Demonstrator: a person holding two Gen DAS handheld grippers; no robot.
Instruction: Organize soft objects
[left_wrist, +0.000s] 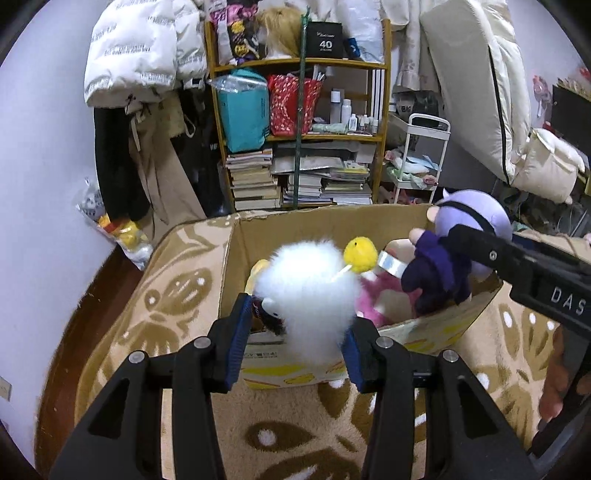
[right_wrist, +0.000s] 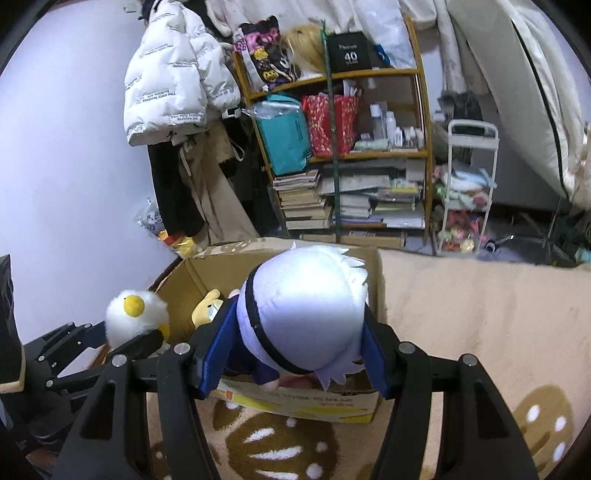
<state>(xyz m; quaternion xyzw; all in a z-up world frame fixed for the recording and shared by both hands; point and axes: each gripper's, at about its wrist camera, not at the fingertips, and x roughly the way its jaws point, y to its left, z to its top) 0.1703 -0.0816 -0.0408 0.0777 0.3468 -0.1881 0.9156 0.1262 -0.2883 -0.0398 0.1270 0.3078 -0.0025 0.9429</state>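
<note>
A black box (left_wrist: 325, 40) on the shelf (left_wrist: 295, 64) reads "40". The left tool (left_wrist: 295, 332) clenches a fluffy white plush (left_wrist: 310, 291) and the right tool (right_wrist: 291, 354) a pale-haired doll (right_wrist: 306, 306), both over the cardboard box (left_wrist: 314, 221), which holds a pink plush (left_wrist: 384, 295) and a yellow toy (right_wrist: 208, 306).

Fluffy white plush bird (left_wrist: 310, 295), long loose pile, with a matt felt-like yellow beak (left_wrist: 360, 254). Purple-haired plush doll (right_wrist: 306, 306), smooth short-nap fabric, in dark cloth clothing. Cardboard box (left_wrist: 255, 236), matt brown corrugated paper, its outer face printed. Left gripper (left_wrist: 295, 343) and right gripper (right_wrist: 291, 350): matt black plastic, ribbed blue pads, bright metal pins. Blanket (left_wrist: 177, 280), deep fleecy pile.
</note>
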